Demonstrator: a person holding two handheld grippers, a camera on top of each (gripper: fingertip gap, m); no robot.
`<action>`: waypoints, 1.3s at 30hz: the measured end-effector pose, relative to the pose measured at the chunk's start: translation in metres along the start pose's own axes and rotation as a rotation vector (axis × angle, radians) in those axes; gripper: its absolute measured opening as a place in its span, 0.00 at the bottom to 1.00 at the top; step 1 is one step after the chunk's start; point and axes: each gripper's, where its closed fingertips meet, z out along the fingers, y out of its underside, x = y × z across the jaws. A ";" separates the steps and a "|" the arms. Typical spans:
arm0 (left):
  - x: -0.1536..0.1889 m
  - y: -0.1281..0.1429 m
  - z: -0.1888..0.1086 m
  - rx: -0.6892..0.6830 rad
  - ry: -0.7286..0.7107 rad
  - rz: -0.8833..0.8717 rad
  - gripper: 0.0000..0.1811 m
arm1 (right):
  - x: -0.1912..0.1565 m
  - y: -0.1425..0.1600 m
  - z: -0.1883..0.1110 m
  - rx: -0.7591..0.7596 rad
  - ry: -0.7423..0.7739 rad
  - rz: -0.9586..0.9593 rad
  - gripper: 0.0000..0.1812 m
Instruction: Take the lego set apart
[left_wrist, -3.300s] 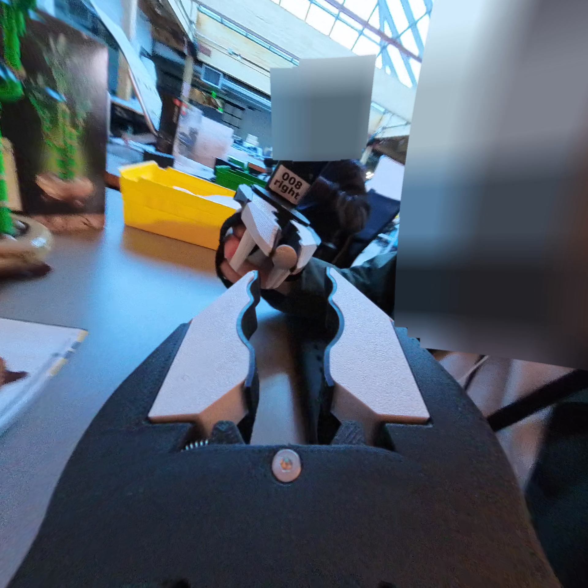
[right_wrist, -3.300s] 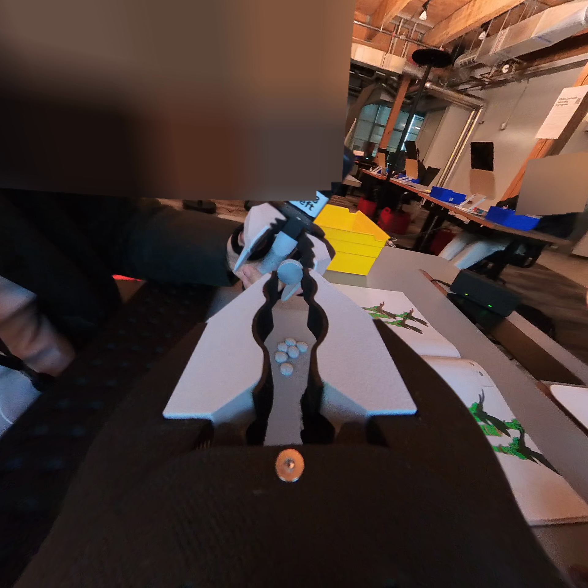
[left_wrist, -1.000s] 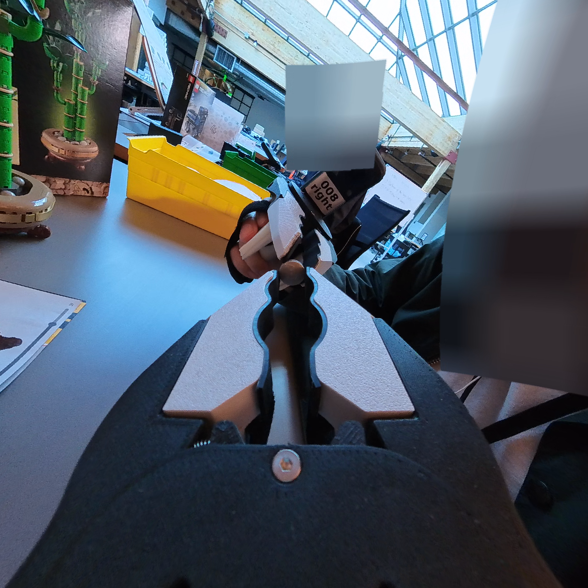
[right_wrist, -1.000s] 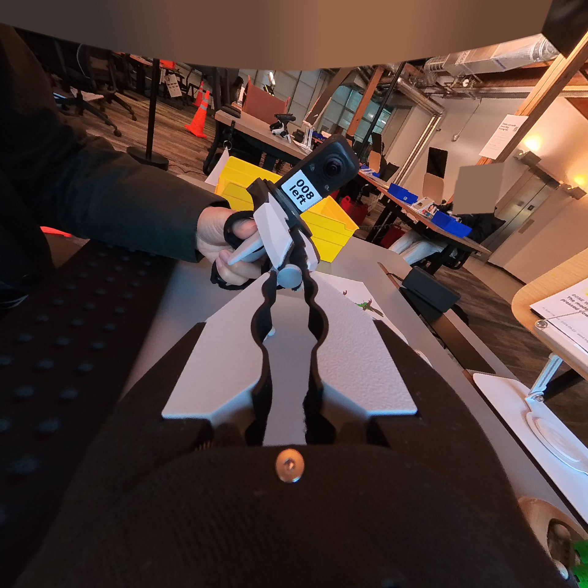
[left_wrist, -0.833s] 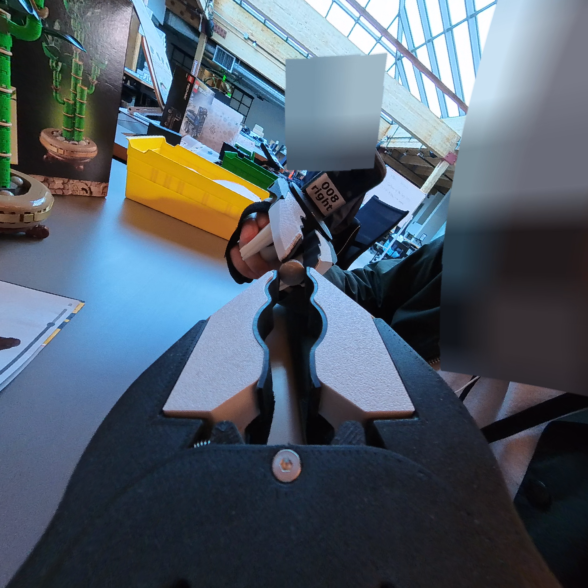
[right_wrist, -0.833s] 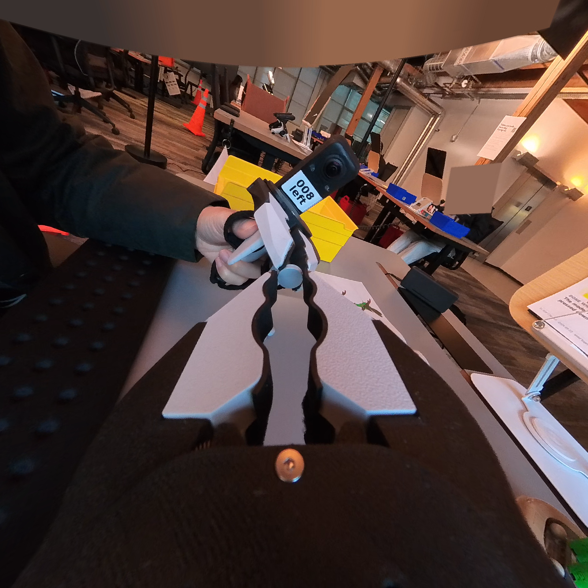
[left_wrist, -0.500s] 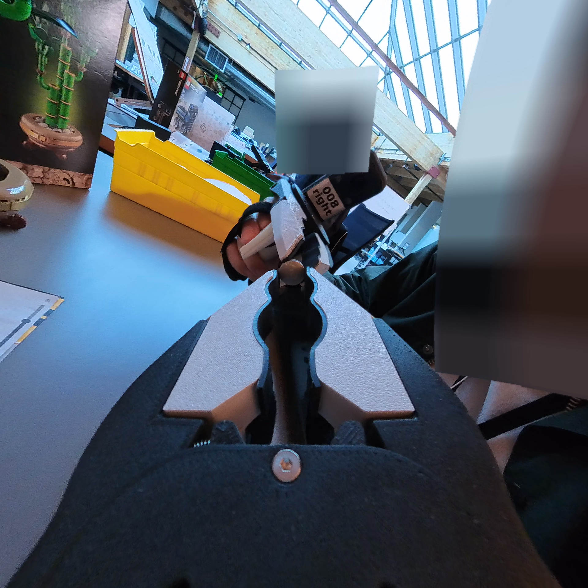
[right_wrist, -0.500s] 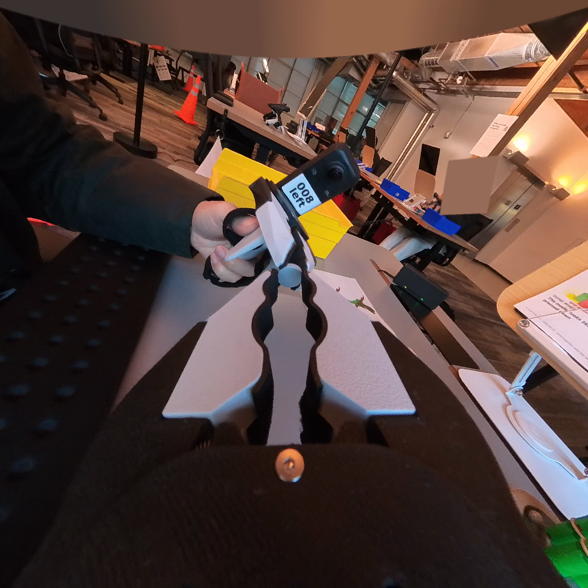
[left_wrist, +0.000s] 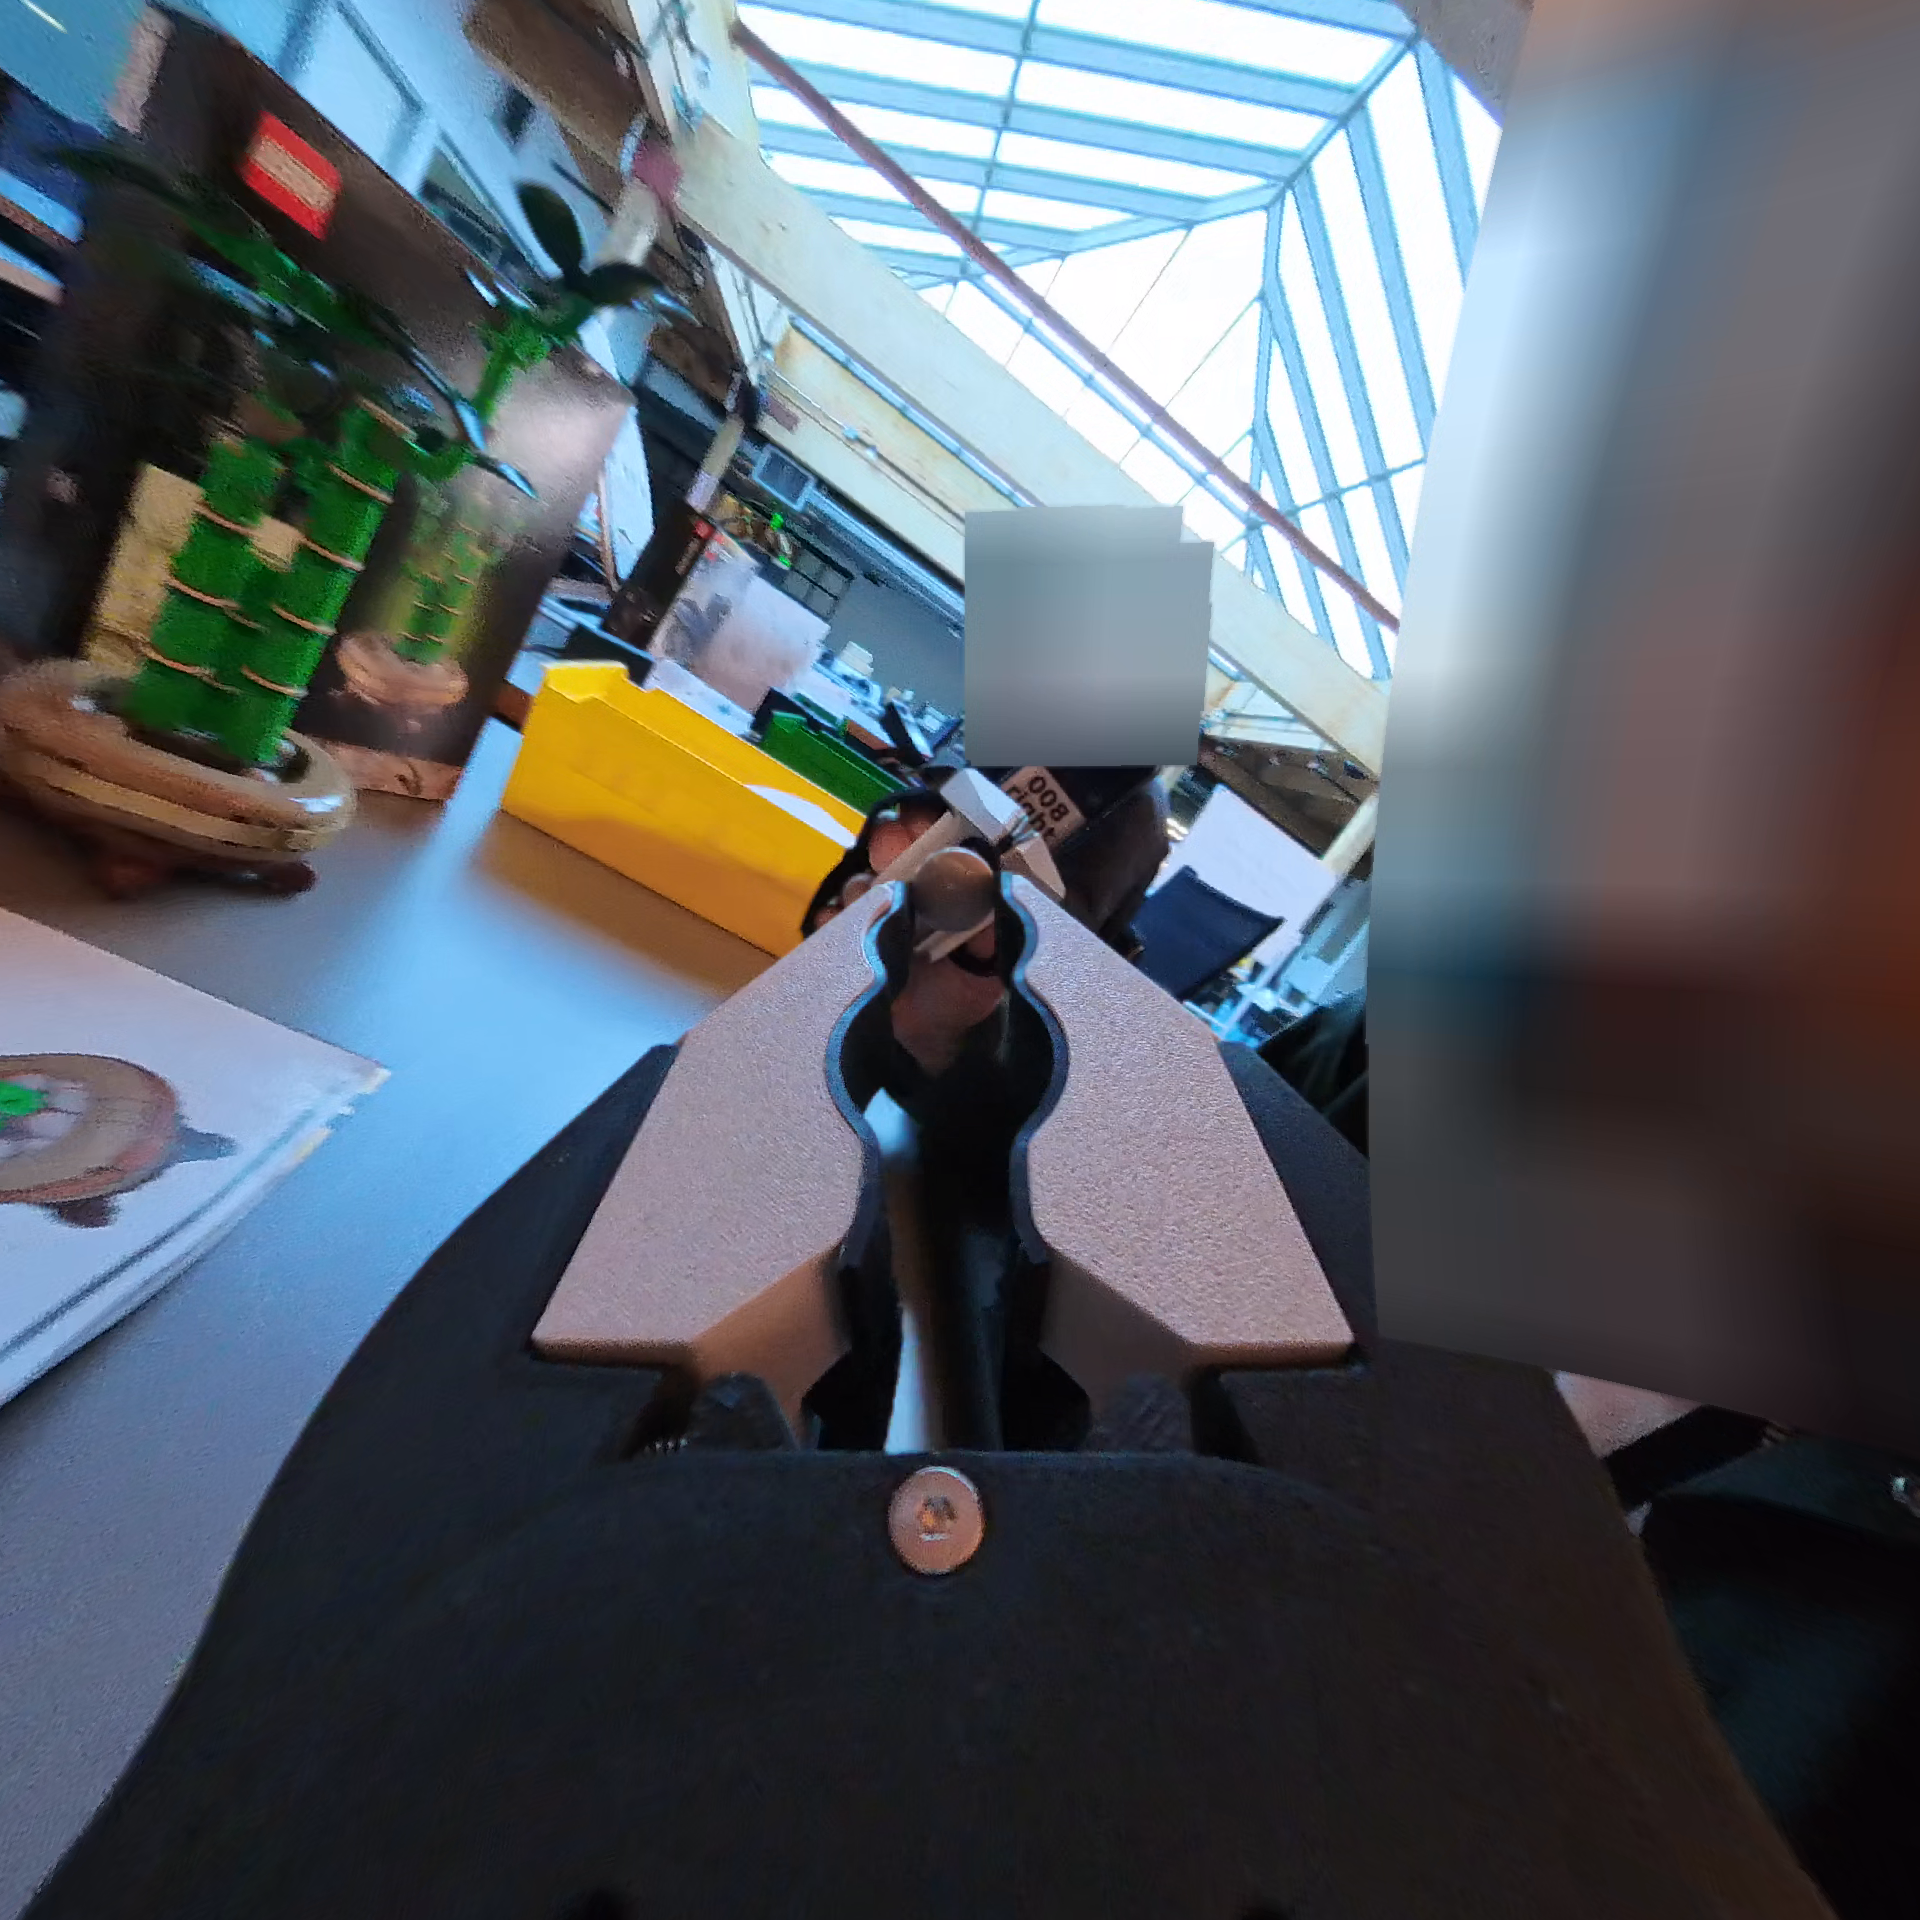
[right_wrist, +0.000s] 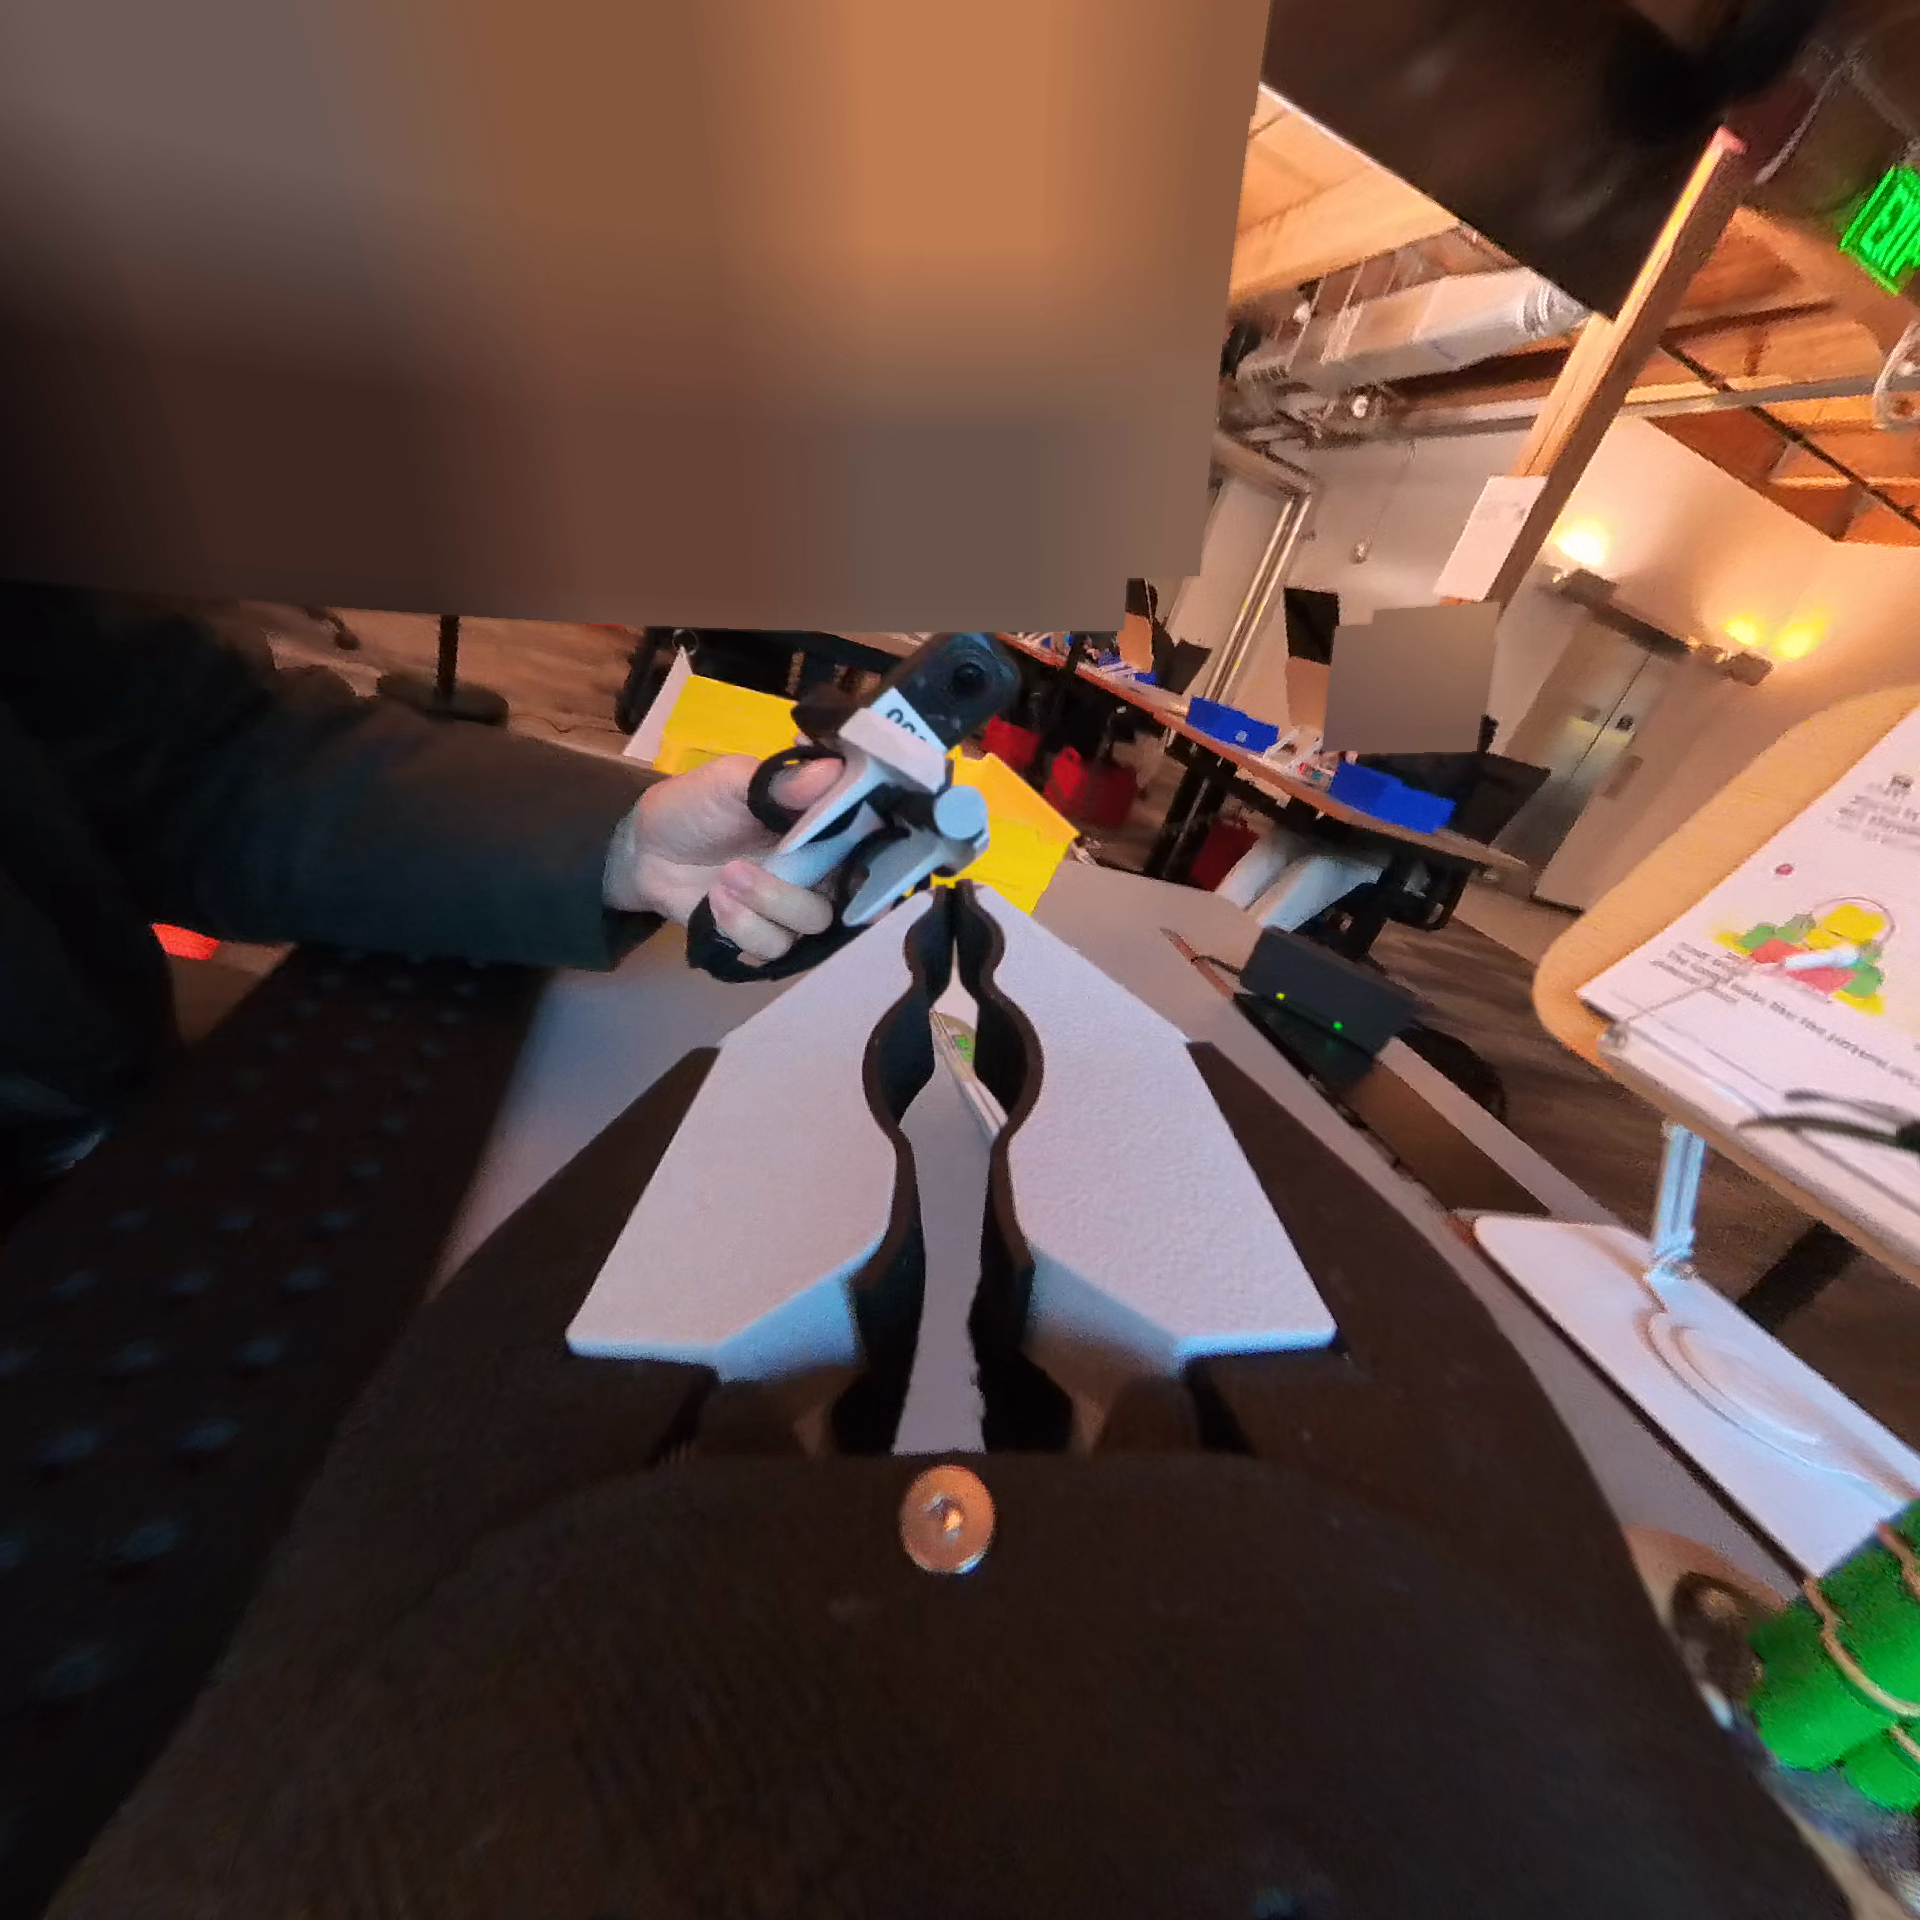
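Note:
My left gripper (left_wrist: 954, 902) is shut on a small round grey lego piece (left_wrist: 956, 891), held up above the grey table (left_wrist: 436, 997). In the right wrist view that piece (right_wrist: 961, 812) sits in the left gripper's tips, just above and beyond my right gripper (right_wrist: 954, 906). My right gripper is shut with nothing between its fingers and does not touch the piece. The lego set, a green bamboo plant in a tan pot (left_wrist: 239, 644), stands at the far left. It also shows at the lower right edge of the right wrist view (right_wrist: 1839, 1694).
A yellow bin (left_wrist: 665, 810) stands behind the grippers. An open instruction booklet (left_wrist: 114, 1153) lies at the left. The set's dark box (left_wrist: 436, 540) stands behind the plant. A black power box (right_wrist: 1330, 997) and a white stand base (right_wrist: 1725, 1392) are at the right. The tips of one gripper are about 9 cm away from the tips of the other.
Both grippers pinched the round piece before. Now my right gripper has let go, dropped just below it and shut; the left still holds it. Both views have swung towards the plant.

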 end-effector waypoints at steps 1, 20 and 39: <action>-0.002 0.000 -0.002 -0.007 -0.009 0.005 0.07 | 0.000 0.002 0.001 -0.001 -0.004 0.013 0.00; 0.001 0.050 0.036 -0.148 0.079 -0.188 0.07 | -0.023 0.036 0.031 -0.191 0.008 -0.176 0.11; 0.000 0.053 0.038 -0.153 0.078 -0.199 0.07 | -0.022 0.041 0.032 -0.212 0.025 -0.184 0.08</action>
